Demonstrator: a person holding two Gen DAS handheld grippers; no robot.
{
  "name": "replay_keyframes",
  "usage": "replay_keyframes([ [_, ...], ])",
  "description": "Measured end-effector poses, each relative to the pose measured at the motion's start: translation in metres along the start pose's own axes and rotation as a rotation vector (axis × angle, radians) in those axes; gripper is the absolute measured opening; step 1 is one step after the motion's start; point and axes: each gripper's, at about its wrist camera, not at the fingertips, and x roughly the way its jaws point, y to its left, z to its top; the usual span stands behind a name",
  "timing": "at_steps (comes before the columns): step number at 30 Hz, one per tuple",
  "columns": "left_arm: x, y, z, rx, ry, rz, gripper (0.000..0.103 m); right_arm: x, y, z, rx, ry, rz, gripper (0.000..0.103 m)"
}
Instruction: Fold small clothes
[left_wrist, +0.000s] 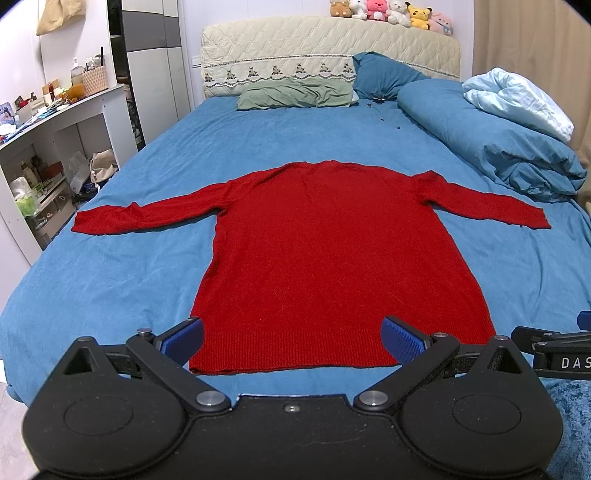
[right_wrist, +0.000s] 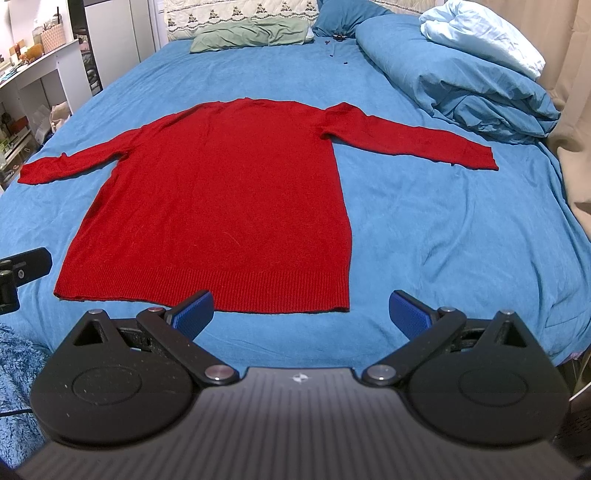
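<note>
Left wrist view: sweater (left_wrist: 332, 251) spread flat on bed (left_wrist: 110, 277) for folding; left tongs (left_wrist: 291, 341) and right tongs (right_wrist: 301, 310) wide open, empty, at hem.

Both wrist cameras look from the foot of the bed (left_wrist: 110, 266) toward its headboard (left_wrist: 328, 48), angled slightly down over the sheet. The left view sits nearer the bed's left side, centred on the red sweater's (left_wrist: 332, 251) hem; the right view sits further right, the hem left of its centre. Both share the sweater (right_wrist: 221, 199), pillows and rolled duvet (right_wrist: 461, 74).
</note>
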Motion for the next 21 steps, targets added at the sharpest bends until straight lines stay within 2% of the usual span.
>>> replay_keyframes([
  [16, -0.001, -0.002, 0.003, 0.001, -0.007, -0.002, 0.103, -0.001, 0.000, 0.001, 0.001, -0.004, 0.000, 0.103],
  [21, -0.001, -0.004, 0.021, -0.006, -0.031, -0.019, 0.103, -0.006, -0.005, 0.013, 0.009, -0.019, 0.000, 0.103],
])
